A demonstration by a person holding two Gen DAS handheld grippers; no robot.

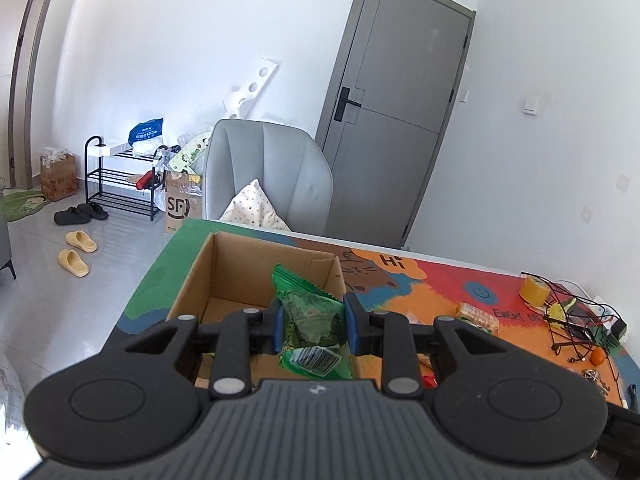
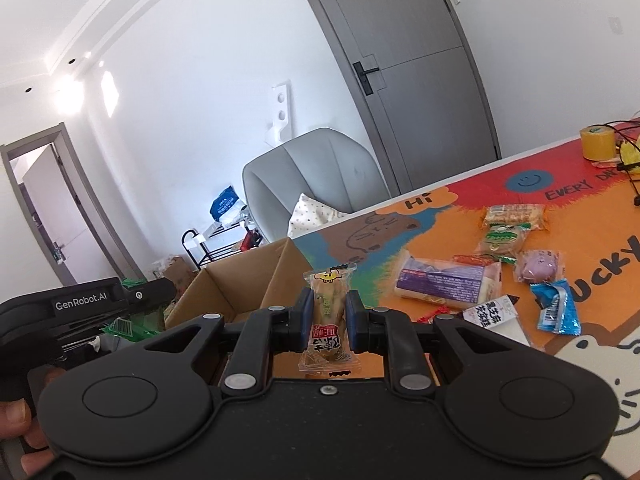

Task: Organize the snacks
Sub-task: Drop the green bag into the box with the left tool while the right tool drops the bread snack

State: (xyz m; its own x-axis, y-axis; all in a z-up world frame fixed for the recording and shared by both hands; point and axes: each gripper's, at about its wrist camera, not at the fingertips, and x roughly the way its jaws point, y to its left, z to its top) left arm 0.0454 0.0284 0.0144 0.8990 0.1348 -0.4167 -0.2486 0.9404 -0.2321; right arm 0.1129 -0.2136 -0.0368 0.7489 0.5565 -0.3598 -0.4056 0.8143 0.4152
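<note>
My left gripper (image 1: 314, 320) is shut on a green snack packet (image 1: 312, 320) and holds it over the open cardboard box (image 1: 224, 276) at the table's left end. My right gripper (image 2: 328, 316) is shut on a clear-wrapped tan snack (image 2: 327, 312) and holds it above the table, just right of the box (image 2: 240, 280). The left gripper's body also shows at the left edge of the right wrist view (image 2: 92, 304), with the green packet (image 2: 128, 326) below it. Several loose snacks lie on the colourful mat (image 2: 440, 232): a white-purple pack (image 2: 444, 280), a blue packet (image 2: 558, 308), a pink one (image 2: 538, 266).
A yellow tape roll (image 2: 597, 142) and tangled cables (image 1: 576, 320) sit at the table's far right end. A small orange (image 1: 598, 357) lies near them. A grey armchair (image 1: 268, 176) with a cushion stands behind the table, a grey door (image 1: 400, 112) beyond.
</note>
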